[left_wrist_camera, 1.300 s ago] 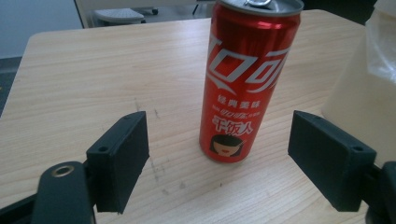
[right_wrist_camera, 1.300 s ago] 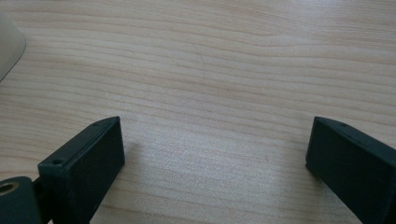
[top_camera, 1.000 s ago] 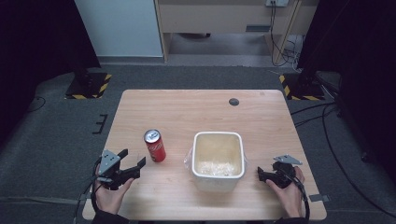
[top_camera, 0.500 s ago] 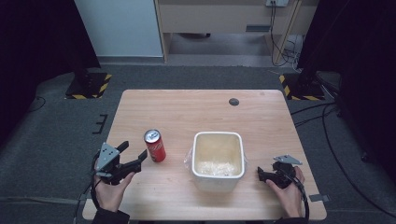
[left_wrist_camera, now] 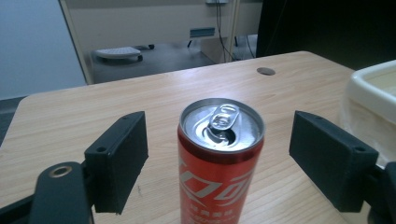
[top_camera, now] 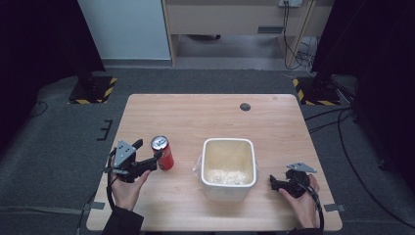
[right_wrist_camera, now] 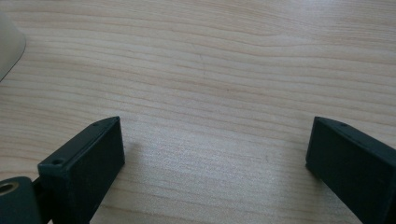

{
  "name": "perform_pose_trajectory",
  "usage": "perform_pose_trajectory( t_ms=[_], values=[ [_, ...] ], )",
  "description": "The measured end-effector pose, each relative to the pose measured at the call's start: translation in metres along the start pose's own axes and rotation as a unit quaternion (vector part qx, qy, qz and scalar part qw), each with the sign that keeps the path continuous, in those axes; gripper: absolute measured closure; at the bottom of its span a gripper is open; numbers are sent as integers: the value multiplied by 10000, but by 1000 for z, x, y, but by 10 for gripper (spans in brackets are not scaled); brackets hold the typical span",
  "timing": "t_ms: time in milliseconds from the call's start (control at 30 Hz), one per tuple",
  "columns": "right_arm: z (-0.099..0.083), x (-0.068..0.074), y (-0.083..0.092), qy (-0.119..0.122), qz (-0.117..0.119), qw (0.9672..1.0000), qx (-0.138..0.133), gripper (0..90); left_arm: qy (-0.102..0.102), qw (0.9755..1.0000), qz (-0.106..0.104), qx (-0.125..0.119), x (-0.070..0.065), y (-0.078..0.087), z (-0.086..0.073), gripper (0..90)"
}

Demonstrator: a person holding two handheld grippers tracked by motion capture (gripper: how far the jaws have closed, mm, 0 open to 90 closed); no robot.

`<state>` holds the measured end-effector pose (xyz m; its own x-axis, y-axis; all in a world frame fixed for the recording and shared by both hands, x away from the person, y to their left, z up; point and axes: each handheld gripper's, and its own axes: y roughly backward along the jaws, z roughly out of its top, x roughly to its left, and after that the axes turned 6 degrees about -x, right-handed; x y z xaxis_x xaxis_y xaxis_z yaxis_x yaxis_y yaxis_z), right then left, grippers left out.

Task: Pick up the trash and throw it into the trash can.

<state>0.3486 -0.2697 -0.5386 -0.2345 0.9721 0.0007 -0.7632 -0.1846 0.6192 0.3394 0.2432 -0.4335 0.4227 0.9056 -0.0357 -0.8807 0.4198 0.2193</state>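
Movement first, on the left: the left claw (top_camera: 149,155) has slid in toward the can (top_camera: 162,153) since a moment ago, and its jaws now stand spread on either side of it. From the left claw's own camera the can (left_wrist_camera: 219,158) sits squarely between the two black jaws with a clear gap on each side, touching neither. The can is red, upright, its silver top already opened, standing on the table (top_camera: 205,117) near the left edge. The person's left hand (top_camera: 126,188) wraps the claw from below, with a dark sleeve at the bottom edge.

Just right of the can sits a white square tub (top_camera: 229,166), which has not shifted. Something pale lies in its bottom, but I cannot make out what. A bit of clear wrap seems to stick out at its left side. In the left claw view just a corner of the tub (left_wrist_camera: 373,88) shows, cut off at the right edge.

Farther right, the right claw (top_camera: 273,183) rests low on the table where it was before, near the tub, held by the right hand (top_camera: 299,200). Its jaws are spread wide over bare wood (right_wrist_camera: 210,70). A small dark round spot (top_camera: 245,106) marks the table's far side.
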Motion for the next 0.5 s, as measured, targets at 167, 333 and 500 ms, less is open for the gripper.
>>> perform_pose_trajectory(
  t_ms=[167,333,500],
  values=[
    [0,0,0,-1,0,10000,0,45,-5,9999,113,78,3,-8,-4,185],
    [0,0,0,1,1,10000,-1,45,3,9998,122,153,3,-14,-8,184],
    [0,0,0,0,1,10000,-1,45,-6,9997,63,244,-1,-22,-14,184]
  ],
)
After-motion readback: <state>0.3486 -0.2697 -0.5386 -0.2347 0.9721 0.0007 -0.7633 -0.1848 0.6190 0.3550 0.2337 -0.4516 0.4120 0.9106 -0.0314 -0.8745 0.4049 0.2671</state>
